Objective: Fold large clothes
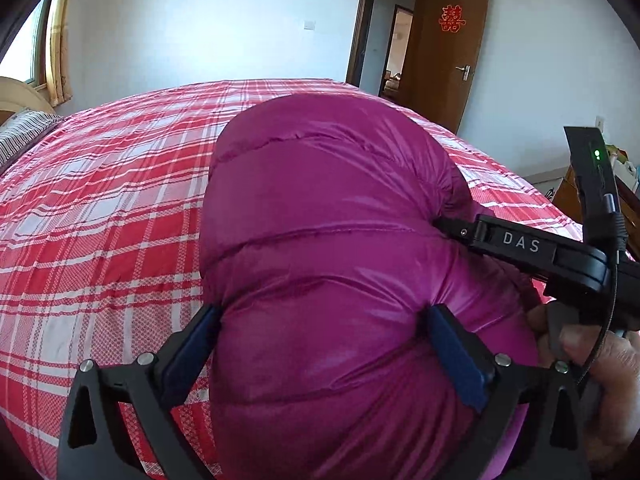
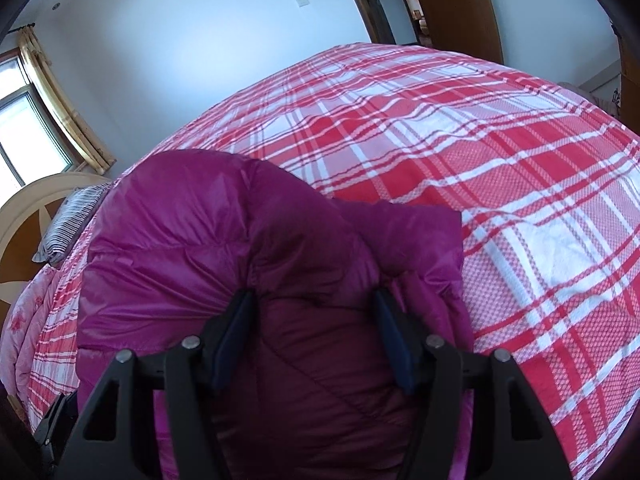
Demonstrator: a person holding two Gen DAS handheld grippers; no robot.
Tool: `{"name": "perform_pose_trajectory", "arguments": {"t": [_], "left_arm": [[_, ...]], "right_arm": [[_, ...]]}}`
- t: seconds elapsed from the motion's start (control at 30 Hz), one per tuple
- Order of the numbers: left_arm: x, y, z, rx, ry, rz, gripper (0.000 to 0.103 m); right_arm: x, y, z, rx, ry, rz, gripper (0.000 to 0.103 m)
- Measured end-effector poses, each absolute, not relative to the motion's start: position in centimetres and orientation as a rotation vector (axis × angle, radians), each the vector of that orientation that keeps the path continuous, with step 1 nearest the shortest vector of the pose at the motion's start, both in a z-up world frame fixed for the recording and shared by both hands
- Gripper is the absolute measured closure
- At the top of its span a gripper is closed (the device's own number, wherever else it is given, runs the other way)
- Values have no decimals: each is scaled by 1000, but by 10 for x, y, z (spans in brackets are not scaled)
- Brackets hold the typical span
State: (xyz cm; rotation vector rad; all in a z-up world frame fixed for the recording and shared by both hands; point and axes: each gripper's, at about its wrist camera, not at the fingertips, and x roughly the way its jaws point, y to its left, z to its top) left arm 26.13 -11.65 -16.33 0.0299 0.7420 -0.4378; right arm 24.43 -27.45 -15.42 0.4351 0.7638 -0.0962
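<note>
A puffy magenta down jacket (image 1: 328,216) lies bunched on a bed with a red and white plaid cover (image 1: 100,200). My left gripper (image 1: 324,316) has its fingers wide apart with a thick fold of the jacket bulging between the blue pads (image 1: 452,344). My right gripper (image 1: 444,226) reaches in from the right in the left wrist view and bites into the jacket's side. In the right wrist view the right gripper (image 2: 314,300) clamps a bunch of the jacket (image 2: 192,232) between its pads.
The plaid cover (image 2: 480,160) spreads out on all sides of the jacket. A striped pillow (image 2: 70,216) and wooden headboard (image 2: 24,216) are at the left. An open brown door (image 1: 448,48) is beyond the bed. A window with yellow curtain (image 2: 24,120) is on the left wall.
</note>
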Motion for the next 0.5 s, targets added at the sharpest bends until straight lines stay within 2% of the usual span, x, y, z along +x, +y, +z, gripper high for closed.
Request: {"name": "perform_pose_trajectory", "arguments": {"t": [0.5], "left_arm": [[271,-118,-173,20,796,-437,1]], "right_arm": [[250,-269,-154,387,801,-118,39]]}}
